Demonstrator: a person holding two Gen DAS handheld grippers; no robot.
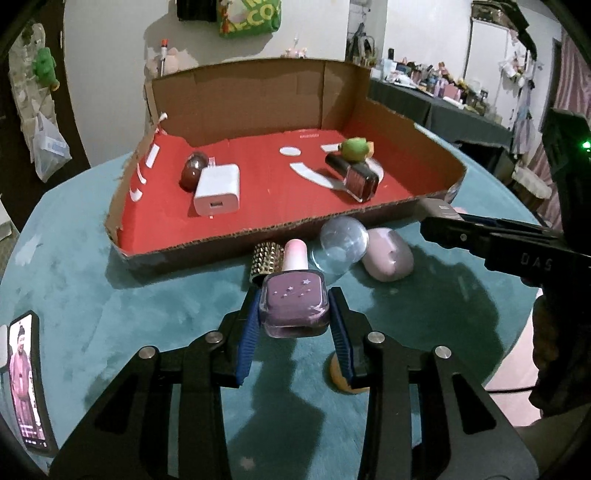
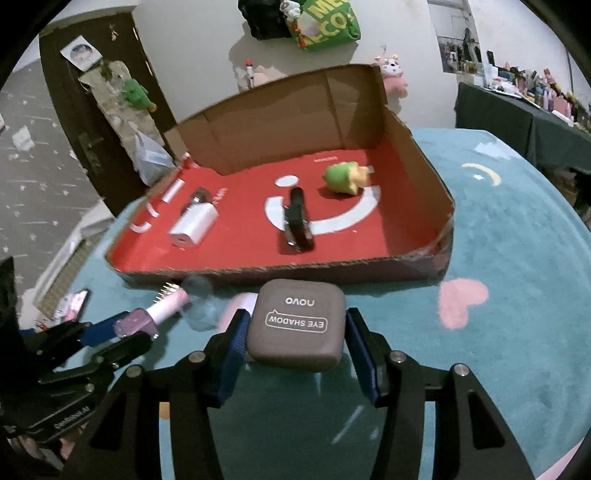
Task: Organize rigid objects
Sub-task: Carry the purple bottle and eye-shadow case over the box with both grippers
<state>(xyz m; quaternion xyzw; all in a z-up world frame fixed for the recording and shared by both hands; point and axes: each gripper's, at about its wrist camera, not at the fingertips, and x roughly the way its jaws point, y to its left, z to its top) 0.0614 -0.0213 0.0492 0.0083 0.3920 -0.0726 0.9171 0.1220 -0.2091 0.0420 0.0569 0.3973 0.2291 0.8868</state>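
left hand-held gripper [image 1: 293, 314]: clamped on a purple nail polish bottle [image 1: 294, 302], lower centre of left wrist view; blue pads pressed on both glass sides.
purple nail polish bottle: square glass body, small white stars on the face, pale pink cap pointing away toward the box.
right hand-held gripper [image 2: 295, 336]: clamped on an eye shadow case [image 2: 295, 326], lower centre of right wrist view; pads against its left and right edges.
eye shadow case: grey-brown rounded square, white "EYE SHADOW" and "novo" print, reads upside down.
cardboard box [image 1: 258, 242]: shallow, open top, red floor with white smiley print, brown walls; middle of both views.
box contents: white charger cube [image 1: 217, 194] left, dark round piece [image 1: 194, 171] touching behind it; dark red nail polish bottle [image 1: 354, 176] lying right of centre; green toy [image 1: 355, 148] just behind it.
outside box, near front wall: gold studded cap [image 1: 266, 261], clear dome [image 1: 343, 238], pale pink oval case [image 1: 388, 254].
counter [image 1: 129, 306]: round, teal plush cover, pink heart [image 2: 463, 301] and yellow moon prints; phone [image 1: 27, 384] at lower left edge.
room: white wall, green bag [image 1: 251, 16] hanging top centre, cluttered dark table [image 1: 443, 110] upper right.
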